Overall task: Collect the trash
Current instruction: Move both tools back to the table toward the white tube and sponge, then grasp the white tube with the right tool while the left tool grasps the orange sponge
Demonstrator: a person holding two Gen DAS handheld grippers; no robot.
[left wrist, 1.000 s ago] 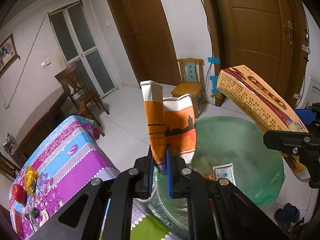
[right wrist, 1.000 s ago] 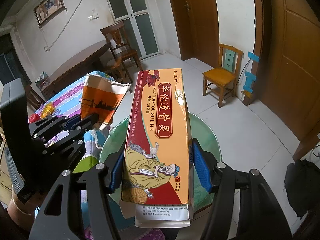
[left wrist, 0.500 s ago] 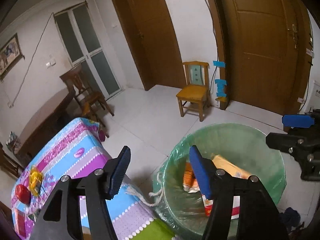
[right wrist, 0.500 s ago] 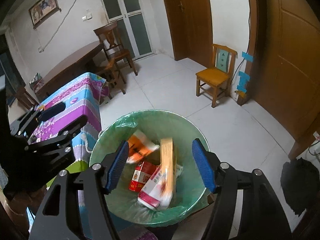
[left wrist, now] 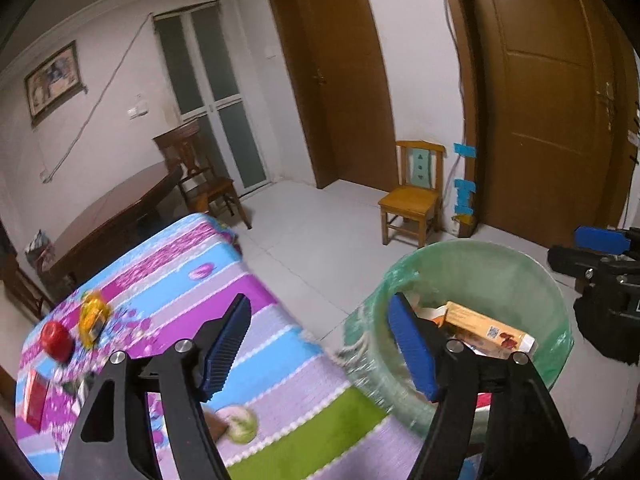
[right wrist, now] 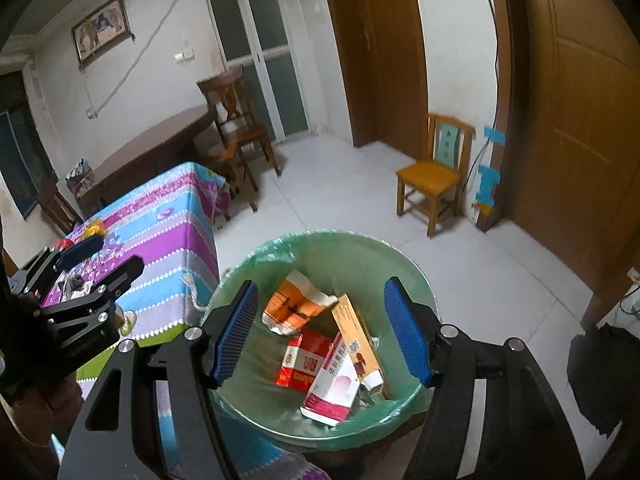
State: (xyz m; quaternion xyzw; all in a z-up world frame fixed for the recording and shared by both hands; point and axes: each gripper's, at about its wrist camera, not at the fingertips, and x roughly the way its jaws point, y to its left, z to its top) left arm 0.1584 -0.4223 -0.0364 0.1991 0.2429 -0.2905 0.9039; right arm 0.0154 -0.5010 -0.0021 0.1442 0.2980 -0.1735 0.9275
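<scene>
Both my grippers are spread wide and hold nothing: the right gripper (right wrist: 326, 330) hangs over the bin (right wrist: 256, 258), and the left gripper (left wrist: 320, 350) sits at the bin's edge, half over the cloth-covered surface (left wrist: 172, 264) beside it. The trash is in the bin: an orange paper bag (right wrist: 298, 300), crumpled and soft, lies toward the side nearer the surface, a long yellow carton (right wrist: 356, 336) leans across the middle, a red-and-white box (right wrist: 306, 360) sits under it, and a pink-and-white box (right wrist: 334, 388) lies at the near side. The bin is round with a thin green plastic liner folded over its rim, loose and wrinkly. I judge the next job is fetching more from the surface, away from the bin: a red round thing (left wrist: 56, 340), a yellow crinkly wrapper (left wrist: 94, 316), a flat red packet (left wrist: 34, 400) at the far corner, and a pale green round piece (left wrist: 240, 426) close under my left gripper. To do it well I would swing the left gripper off the bin, come down square on one piece, and close on its stiffest part; the wrapper will likely crush and slip, the round ones may roll on the woven cloth, so a low, centred pinch seems wise. The view from the left gripper is blurred, so finer details there I cannot tell.
</scene>
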